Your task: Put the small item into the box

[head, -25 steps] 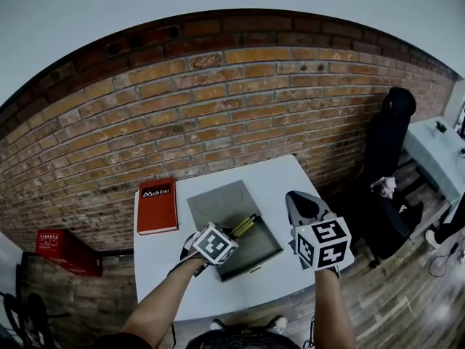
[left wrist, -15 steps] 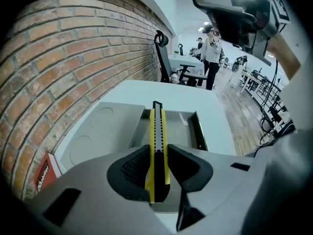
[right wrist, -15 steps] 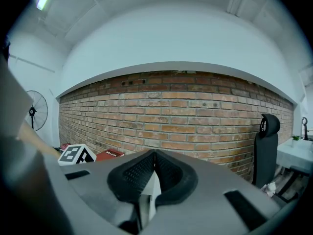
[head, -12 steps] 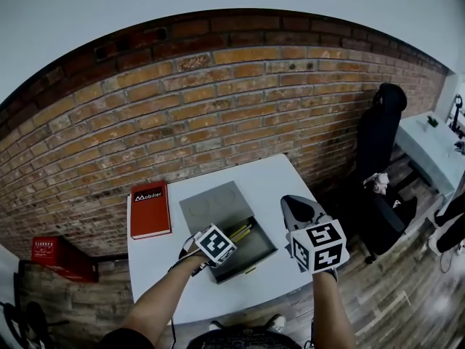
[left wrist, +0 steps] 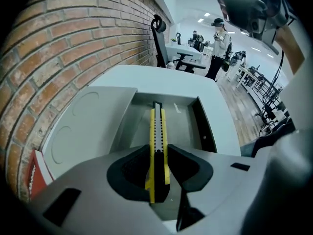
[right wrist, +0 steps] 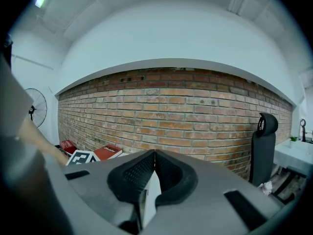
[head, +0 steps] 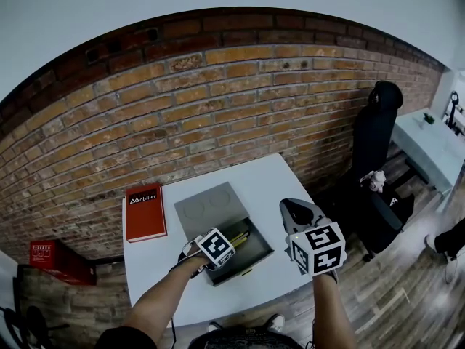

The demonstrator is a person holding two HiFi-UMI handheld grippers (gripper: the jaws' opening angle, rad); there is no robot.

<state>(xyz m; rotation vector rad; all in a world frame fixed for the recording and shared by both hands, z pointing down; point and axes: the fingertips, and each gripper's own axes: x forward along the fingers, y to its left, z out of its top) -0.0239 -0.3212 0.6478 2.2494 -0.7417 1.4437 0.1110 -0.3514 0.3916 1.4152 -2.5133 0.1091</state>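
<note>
Nearest, the left gripper has its jaws clamped on the rear half of a yellow utility knife; the knife's front end reaches out over the open tray of the grey box, and whether its tip touches the tray floor I cannot tell. The right gripper is held up to the right of the box with its jaws pressed together and nothing between them; it points at the wall, not at the work. By my reading the task is nearly done: the knife is carried and lined up over the box; what remains is to lower it in, let go and draw the gripper back. The box's lid lies flat just beside the tray, on the side nearer the wall. Both rest on a white bench; a red book lies apart at its left end. Behind stands a brick wall; a black office chair is at the right, a red crate on the wooden floor at the left; desks and a standing person show far off.
</note>
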